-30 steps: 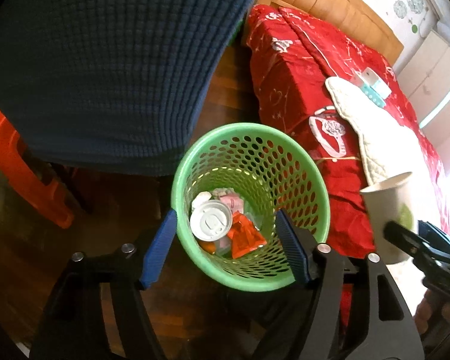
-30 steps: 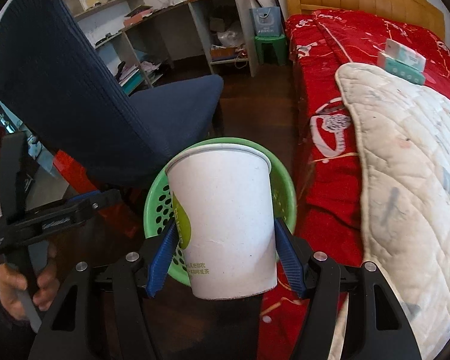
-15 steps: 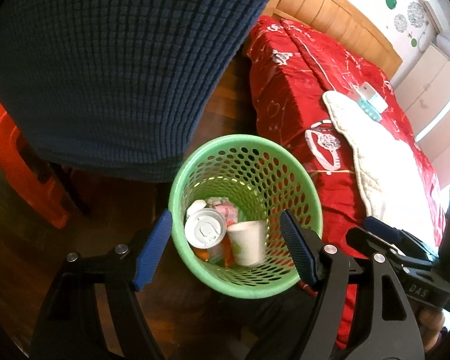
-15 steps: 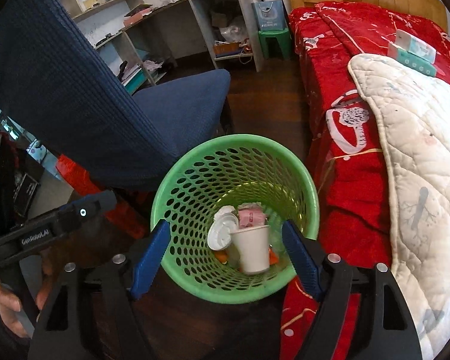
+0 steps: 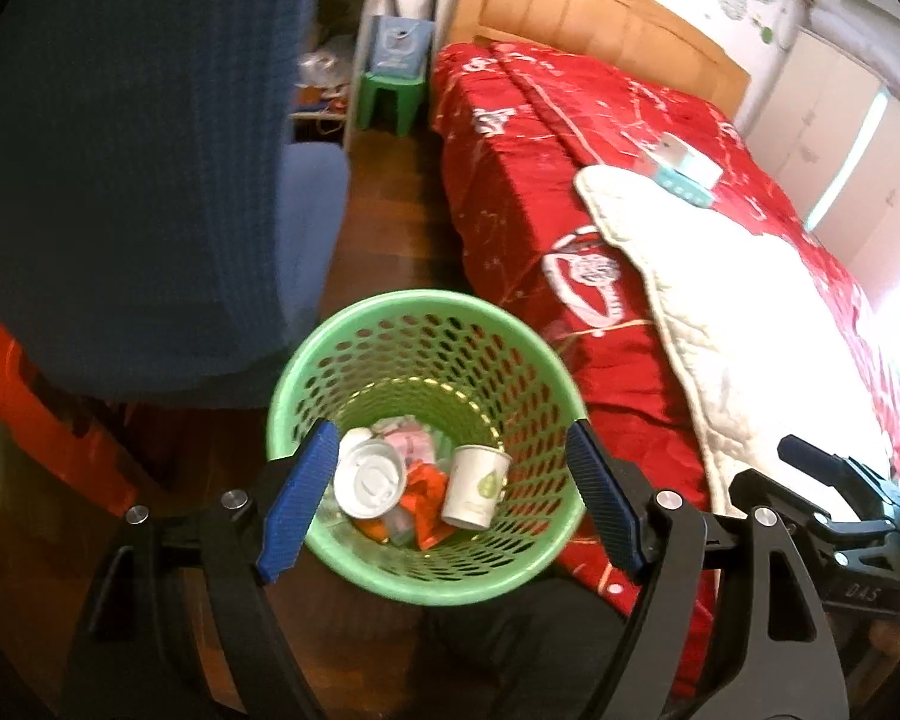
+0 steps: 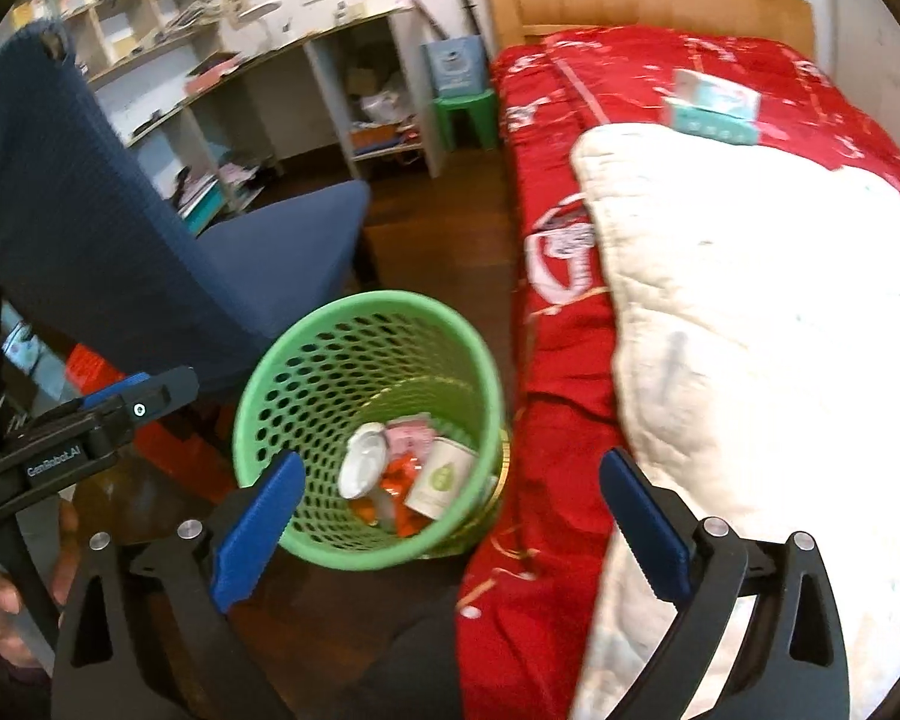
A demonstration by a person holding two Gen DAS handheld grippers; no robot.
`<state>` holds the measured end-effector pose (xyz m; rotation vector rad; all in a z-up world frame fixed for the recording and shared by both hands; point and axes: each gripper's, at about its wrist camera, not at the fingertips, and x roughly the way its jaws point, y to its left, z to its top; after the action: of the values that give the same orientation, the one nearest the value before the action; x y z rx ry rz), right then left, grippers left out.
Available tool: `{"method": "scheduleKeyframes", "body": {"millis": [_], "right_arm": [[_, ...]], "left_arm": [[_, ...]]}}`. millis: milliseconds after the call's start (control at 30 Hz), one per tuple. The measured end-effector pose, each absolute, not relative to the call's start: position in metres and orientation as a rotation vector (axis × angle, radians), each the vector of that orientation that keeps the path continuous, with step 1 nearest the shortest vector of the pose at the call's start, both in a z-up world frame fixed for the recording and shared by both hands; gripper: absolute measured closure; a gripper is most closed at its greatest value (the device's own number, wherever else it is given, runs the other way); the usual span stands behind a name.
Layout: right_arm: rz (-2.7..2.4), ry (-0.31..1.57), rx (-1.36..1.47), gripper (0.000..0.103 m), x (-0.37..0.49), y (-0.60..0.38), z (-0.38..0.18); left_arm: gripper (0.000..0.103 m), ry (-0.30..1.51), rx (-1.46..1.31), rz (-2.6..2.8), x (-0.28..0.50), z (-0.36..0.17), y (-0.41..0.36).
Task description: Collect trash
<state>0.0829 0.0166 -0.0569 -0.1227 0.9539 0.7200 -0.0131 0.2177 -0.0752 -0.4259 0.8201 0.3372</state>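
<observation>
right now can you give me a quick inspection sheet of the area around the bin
surface: dark wooden floor; bin stands on it beside the bed.
job's things: green perforated plastic waste bin holds a white paper cup, a white plastic lid and orange wrappers.
clutter: boxes on the red bedspread.
grippers: left gripper and right gripper opening, nothing between them.
cables: nothing seen.
surroundings: navy fabric chair, white quilt, small green stool, shelves.
</observation>
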Motion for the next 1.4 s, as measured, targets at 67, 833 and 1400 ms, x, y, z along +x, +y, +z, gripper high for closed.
{"method": "scheduleKeyframes", "body": {"millis": [67, 833, 1400], "right_arm": [[0.685, 0.949, -0.113, 0.007, 0.083, 0.006, -0.054], [0.335, 0.823, -0.053, 0.007, 0.070, -0.125, -0.018], [0.213, 0.777, -0.015, 0.007, 0.054, -0.175, -0.007]], "left_arm": [[0.023, 0.808, -0.406, 0.319, -0.008, -0.069, 0.207], [0.005, 0.749, -0.151, 0.140, 0.038, -0.017, 0.091], [0.005, 0.748, -0.080, 0.124, 0.038, -0.011, 0.061]]}}
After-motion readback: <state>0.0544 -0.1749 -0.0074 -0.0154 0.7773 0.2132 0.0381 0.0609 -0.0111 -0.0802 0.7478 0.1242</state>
